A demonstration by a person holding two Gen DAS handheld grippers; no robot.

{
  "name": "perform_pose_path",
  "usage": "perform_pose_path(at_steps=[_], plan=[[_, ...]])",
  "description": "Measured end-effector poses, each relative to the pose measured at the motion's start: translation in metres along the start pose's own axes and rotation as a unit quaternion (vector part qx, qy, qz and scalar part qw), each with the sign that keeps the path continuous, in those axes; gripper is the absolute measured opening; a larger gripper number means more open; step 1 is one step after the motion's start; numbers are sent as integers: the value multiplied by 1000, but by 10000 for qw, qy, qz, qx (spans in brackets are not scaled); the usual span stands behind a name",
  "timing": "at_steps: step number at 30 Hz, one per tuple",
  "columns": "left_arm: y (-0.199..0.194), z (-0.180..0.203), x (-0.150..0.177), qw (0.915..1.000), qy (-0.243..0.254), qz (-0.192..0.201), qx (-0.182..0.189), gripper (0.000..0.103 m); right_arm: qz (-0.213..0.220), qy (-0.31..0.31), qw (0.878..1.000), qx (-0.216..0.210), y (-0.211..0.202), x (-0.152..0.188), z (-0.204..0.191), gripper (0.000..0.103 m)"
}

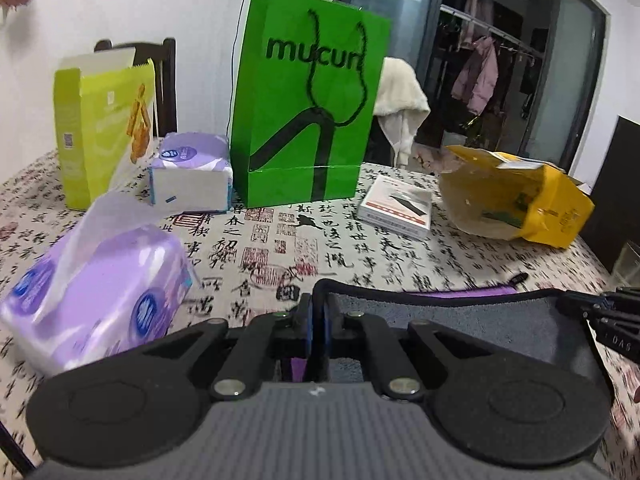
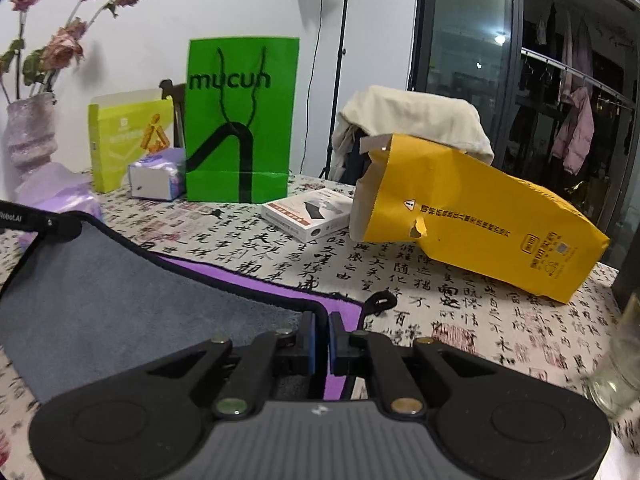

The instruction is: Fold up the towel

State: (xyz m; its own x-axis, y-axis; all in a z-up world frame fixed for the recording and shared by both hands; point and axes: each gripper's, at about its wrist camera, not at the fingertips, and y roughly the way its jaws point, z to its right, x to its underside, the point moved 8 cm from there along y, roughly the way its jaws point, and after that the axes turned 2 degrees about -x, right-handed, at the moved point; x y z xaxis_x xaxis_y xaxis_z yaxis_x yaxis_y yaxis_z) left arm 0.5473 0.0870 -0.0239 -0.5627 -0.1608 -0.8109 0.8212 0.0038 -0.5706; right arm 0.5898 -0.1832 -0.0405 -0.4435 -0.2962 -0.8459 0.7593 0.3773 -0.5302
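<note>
We have the towel (image 2: 100, 300) by two corners of one edge: the left hand-held gripper (image 1: 317, 328) is pinched on one corner, the right hand-held gripper (image 2: 321, 340) on the other, and both pairs of pads are pressed together on the black hem. The towel is grey on the face towards us and purple on the other. The held edge is raised between us, while a purple strip beyond it lies flat on the counter (image 2: 460, 300). By our reading we are in the middle of a fold. Next we should carry the held edge across to meet the opposite one, keeping both corners level (a sagging middle would crease the fold), then let go.

The counter is crowded. A purple tissue pack (image 1: 100, 300) sits just beside the left corner and could catch the cloth. Ahead stand a green bag (image 1: 308, 100), a small white box (image 2: 308, 214) and a yellow paper sack (image 2: 472, 216), all near the landing spot.
</note>
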Motion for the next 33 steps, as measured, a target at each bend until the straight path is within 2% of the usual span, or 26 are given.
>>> perform_pose_path(at_steps=[5,7,9,11,13,15,17,19,20,23,25,29,33], plan=[[33,-2,-13,9999,-7,-128,-56,7,-129,-20,9998,116,33,-9,11,6],[48,-6,-12,9994,-55,-262,-215,10,-292,-9,9995,102,47,-10,14,6],[55,-11,-7,9987,-66,-369,-350,10,-345,115,9993,108,58,-9,18,12],[53,-13,-1,9987,-7,-424,-276,13,-360,176,9990,178,61,-9,21,21],[49,-13,4,9986,83,-471,-235,30,-269,161,9994,137,55,-10,20,23],[40,-12,6,9987,217,-385,-254,40,-225,149,9996,130,49,-11,19,35],[29,-9,7,9988,316,-270,-268,49,-177,187,9996,127,43,-13,18,38],[17,-5,6,9988,384,-161,-265,71,-143,265,9995,78,35,-13,16,40],[11,-3,5,9987,430,-96,-254,76,-124,305,9994,49,32,-14,14,43],[-10,5,4,9982,557,66,-193,80,-52,359,9993,-38,17,-14,8,57],[-24,9,5,9982,574,119,-145,86,29,425,9991,-84,4,-14,4,62],[-52,15,9,9980,579,243,-119,88,173,612,9979,-148,-24,-14,-2,76],[-78,18,17,9979,528,342,-128,89,269,716,9968,-249,-52,-8,-10,79]])
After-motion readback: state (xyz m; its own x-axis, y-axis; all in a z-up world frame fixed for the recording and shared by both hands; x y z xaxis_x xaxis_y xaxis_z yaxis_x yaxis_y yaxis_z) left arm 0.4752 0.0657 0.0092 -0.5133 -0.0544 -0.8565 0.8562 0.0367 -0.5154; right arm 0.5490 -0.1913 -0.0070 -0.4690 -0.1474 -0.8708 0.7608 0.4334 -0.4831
